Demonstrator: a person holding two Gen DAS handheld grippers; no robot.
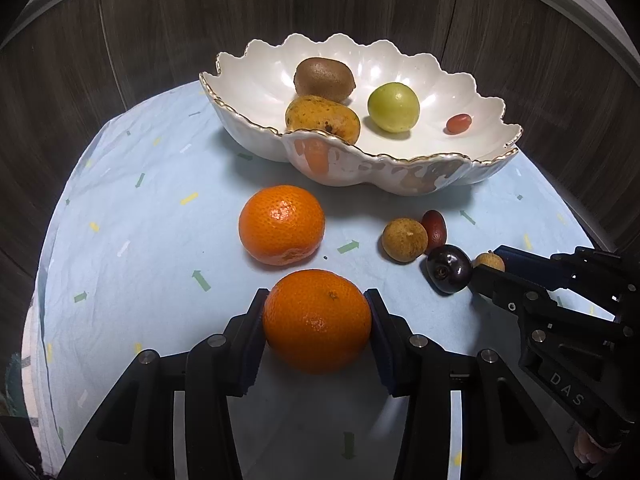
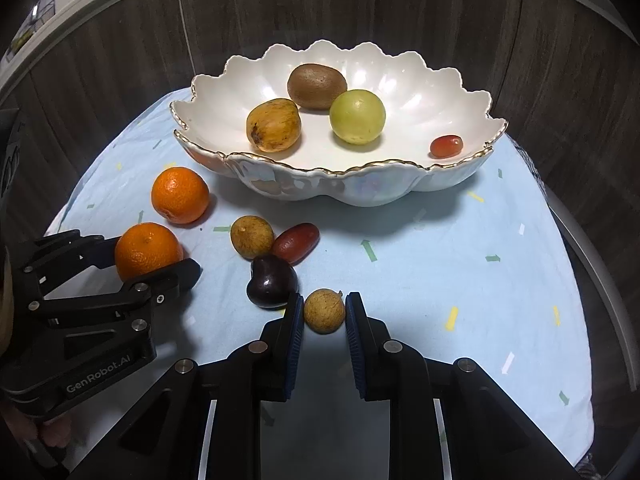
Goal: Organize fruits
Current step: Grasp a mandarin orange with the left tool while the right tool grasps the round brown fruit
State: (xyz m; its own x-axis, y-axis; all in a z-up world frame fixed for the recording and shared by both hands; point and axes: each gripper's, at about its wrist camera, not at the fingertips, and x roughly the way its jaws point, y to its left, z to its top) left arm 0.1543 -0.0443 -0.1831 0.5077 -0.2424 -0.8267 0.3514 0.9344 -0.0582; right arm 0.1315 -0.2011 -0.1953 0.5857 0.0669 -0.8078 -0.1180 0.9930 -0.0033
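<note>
A white scalloped bowl (image 1: 256,92) (image 2: 420,92) holds a kiwi (image 1: 324,79), a spotted yellow fruit (image 1: 322,118), a green fruit (image 1: 393,107) and a small red fruit (image 1: 458,123). My left gripper (image 1: 316,312) is shut on an orange (image 1: 317,320) on the cloth; it also shows in the right wrist view (image 2: 148,250). My right gripper (image 2: 322,312) has its pads against a small tan longan (image 2: 324,311). A second orange (image 1: 281,224), another longan (image 1: 404,239), a red-brown date (image 1: 435,229) and a dark plum (image 1: 448,269) lie on the cloth.
The round table is covered by a light blue cloth (image 1: 160,220) with small arrow marks. Dark wood panelling (image 1: 160,20) stands behind it. The table edge curves close on the left and right. The two grippers are near each other at the front.
</note>
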